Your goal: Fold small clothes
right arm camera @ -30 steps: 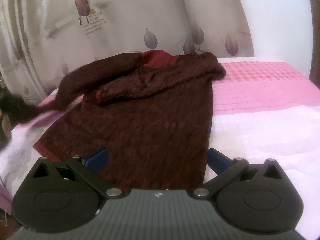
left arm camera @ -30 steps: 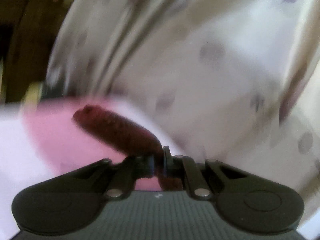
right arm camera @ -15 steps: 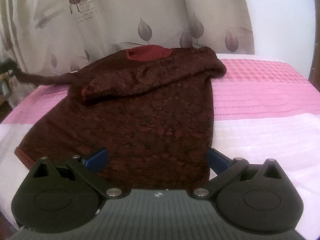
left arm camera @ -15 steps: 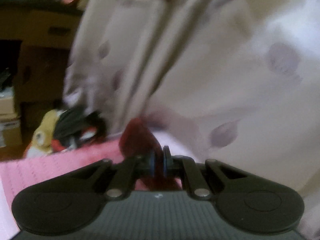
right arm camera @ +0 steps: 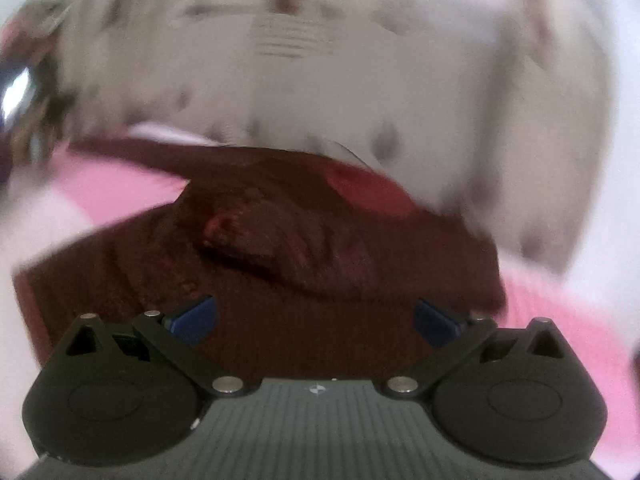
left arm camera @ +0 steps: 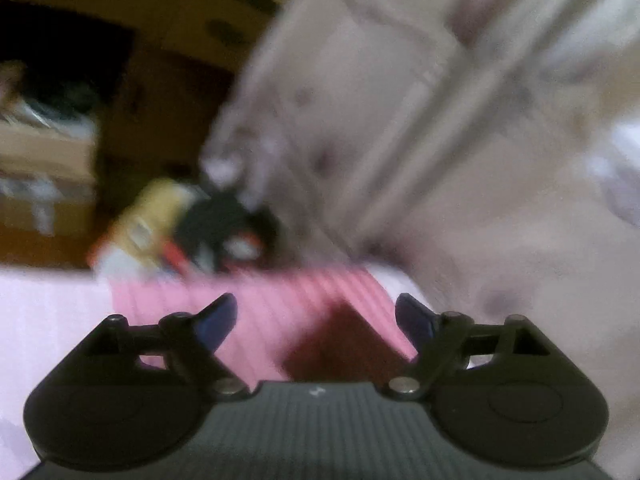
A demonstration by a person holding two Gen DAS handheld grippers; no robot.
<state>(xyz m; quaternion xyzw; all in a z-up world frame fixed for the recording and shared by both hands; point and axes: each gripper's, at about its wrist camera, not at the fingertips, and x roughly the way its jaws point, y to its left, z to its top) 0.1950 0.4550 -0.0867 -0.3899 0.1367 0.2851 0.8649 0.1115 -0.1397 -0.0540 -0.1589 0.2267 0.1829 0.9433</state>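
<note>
A dark red knit sweater (right arm camera: 320, 264) lies flat on a pink and white bedspread (right arm camera: 120, 188), its red collar (right arm camera: 360, 188) toward the far side and one sleeve folded across the chest. My right gripper (right arm camera: 314, 318) is open and empty, close above the sweater's body. My left gripper (left arm camera: 316, 320) is open and empty; the end of a dark red sleeve (left arm camera: 340, 340) lies on the pink bedspread (left arm camera: 280, 300) between its blue fingertips. Both views are blurred by motion.
Beige cushions with a leaf print (right arm camera: 320, 80) stand behind the sweater and fill the right of the left wrist view (left arm camera: 480, 140). Beyond the bed's left edge are brown furniture (left arm camera: 160, 80) and a yellow and black toy heap (left arm camera: 192, 224).
My left gripper was shut on the sweater's sleeve and has opened, leaving the sleeve end on the bedspread. My right gripper has moved forward and closer over the sweater.
</note>
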